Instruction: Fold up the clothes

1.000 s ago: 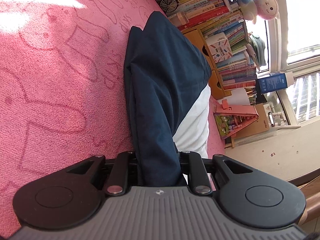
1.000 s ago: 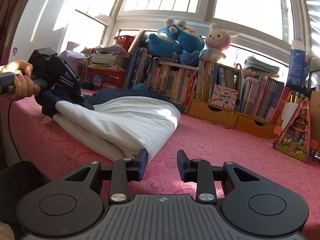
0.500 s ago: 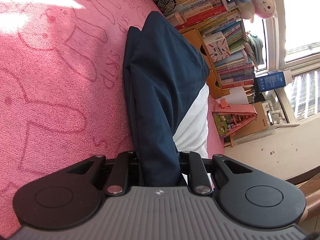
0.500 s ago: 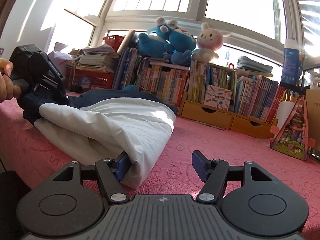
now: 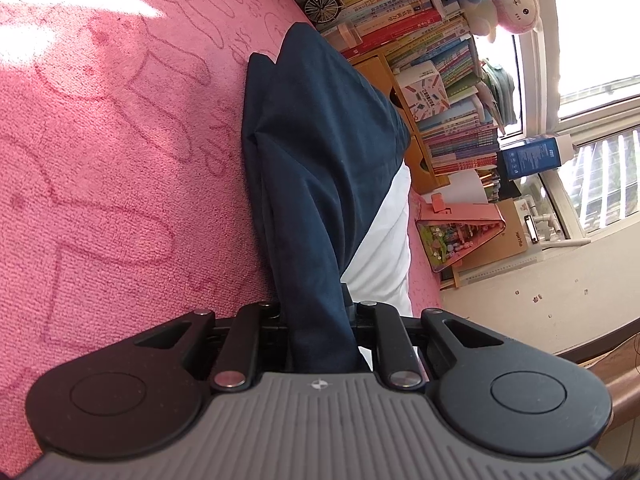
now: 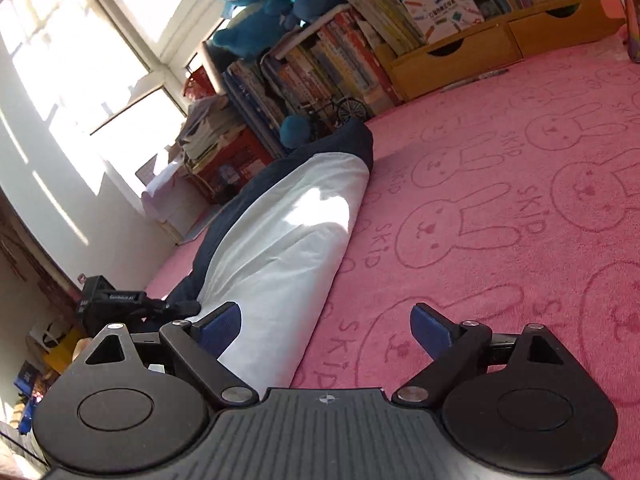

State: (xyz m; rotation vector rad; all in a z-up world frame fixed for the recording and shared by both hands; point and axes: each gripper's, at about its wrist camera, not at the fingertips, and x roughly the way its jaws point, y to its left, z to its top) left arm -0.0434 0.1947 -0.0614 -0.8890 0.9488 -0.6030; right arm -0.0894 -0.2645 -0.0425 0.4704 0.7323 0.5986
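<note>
Mid-fold: left gripper point(image 5: 320, 320) pinching navy-and-white garment point(image 5: 320, 152); right gripper point(image 6: 326, 324) empty, jaws opening. Next, probably: regrasp white edge, fold across.

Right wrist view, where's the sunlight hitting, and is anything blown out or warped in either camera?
Right wrist view: a sun patch on the white fabric, windows blown out, bookshelf bent by fisheye. Left wrist view: glare on the pink carpet, window overexposed, navy cloth evenly lit and sharp.

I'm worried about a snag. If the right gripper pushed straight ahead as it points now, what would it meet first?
Probably the pink blanket; nothing lies between the opening jaws of the right gripper. The garment lies just left of that line, though depth is unclear.
</note>
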